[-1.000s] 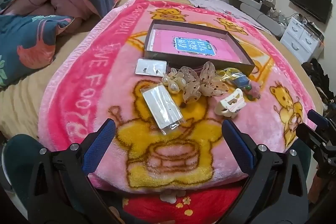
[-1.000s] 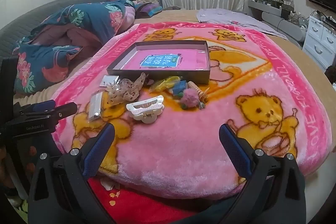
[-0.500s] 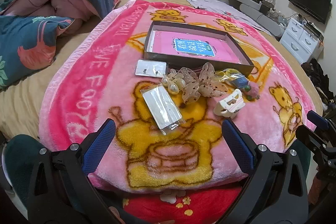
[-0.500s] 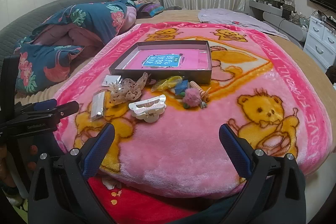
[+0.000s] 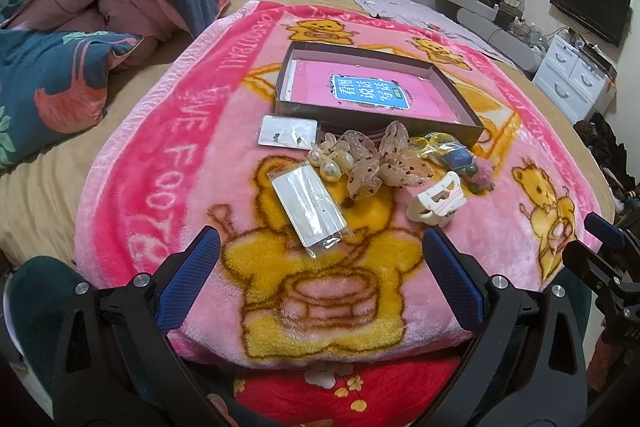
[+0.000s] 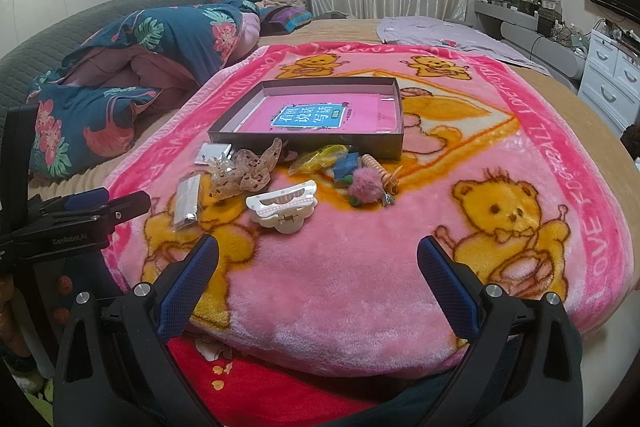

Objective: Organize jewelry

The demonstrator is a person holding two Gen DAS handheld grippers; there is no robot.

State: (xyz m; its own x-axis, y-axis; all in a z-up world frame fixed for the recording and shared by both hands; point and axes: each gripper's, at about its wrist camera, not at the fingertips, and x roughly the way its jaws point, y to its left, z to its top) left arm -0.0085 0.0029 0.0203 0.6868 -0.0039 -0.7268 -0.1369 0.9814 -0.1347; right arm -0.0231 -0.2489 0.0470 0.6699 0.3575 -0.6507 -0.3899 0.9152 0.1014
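Observation:
A shallow dark box (image 5: 308, 106) (image 6: 304, 140) with a pink book inside lies on the pink bear blanket. In front of it lie a clear packet (image 5: 310, 205) (image 6: 187, 201), an earring card (image 5: 288, 131), pearl clips (image 5: 330, 161), a beige bow (image 5: 384, 159) (image 6: 248, 169), a white claw clip (image 5: 438, 201) (image 6: 282, 207), a yellow bag (image 6: 320, 155) and a pink pompom tie (image 6: 366, 185). My left gripper (image 5: 320, 267) is open and empty, just short of the packet. My right gripper (image 6: 318, 275) is open and empty, short of the claw clip.
A folded floral quilt (image 5: 80, 39) (image 6: 120, 87) lies at the left. The pink blanket (image 5: 160, 163) (image 6: 500, 155) covers a tan bed. A white drawer unit (image 5: 576, 83) and TV (image 5: 588, 5) stand at the right. The left gripper also shows in the right wrist view (image 6: 80, 215).
Both grippers have edged slightly forward toward the pile of items. Nothing has been picked up or moved.

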